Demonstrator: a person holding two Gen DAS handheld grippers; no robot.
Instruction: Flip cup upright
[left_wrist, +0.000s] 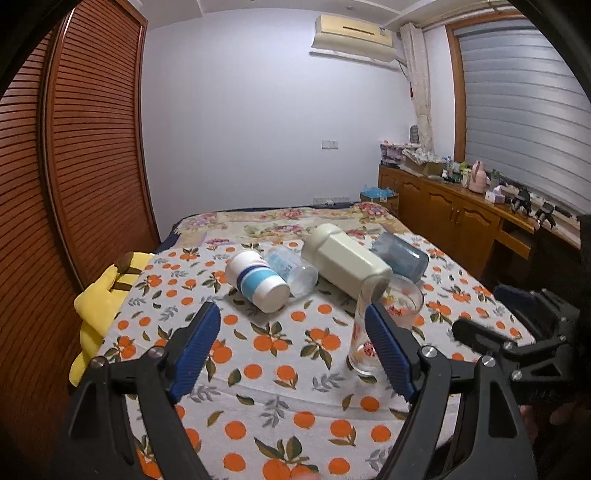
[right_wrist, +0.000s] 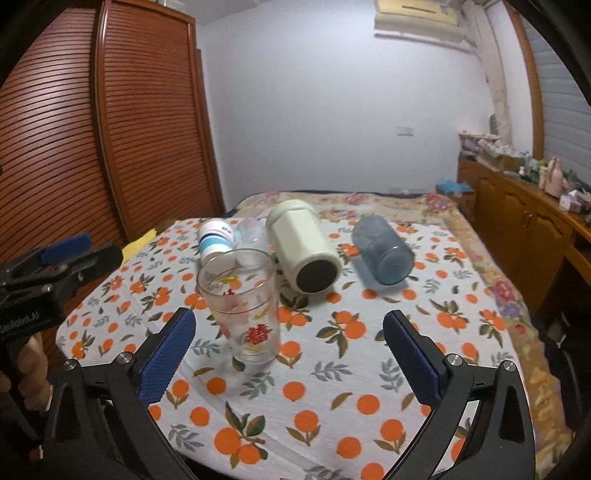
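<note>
— Clear glass tumbler with red and yellow print (right_wrist: 248, 310) stands upright on the white cloth with orange fruit print (right_wrist: 332, 387), mouth up. Do you see where your grippers sit?

— Your right gripper (right_wrist: 288, 354) has its blue-padded fingers (right_wrist: 166, 354) spread wide and grasps nothing; the tumbler stands just ahead of its left finger, apart from it.

— And your left gripper (left_wrist: 295, 350)?

— Released too, jaws wide. From its own camera the tumbler (left_wrist: 384, 325) shows partly behind its right finger; touching or not, you cannot tell.

— What lies behind the tumbler?

— Four on their sides: a white cup with blue bands (left_wrist: 258, 280), a clear plastic cup (left_wrist: 291, 269) beside it, a cream faceted bottle with a dark base (right_wrist: 301, 247), and a translucent blue-grey cup (right_wrist: 382, 251) to your right, apart from the rest.
</note>
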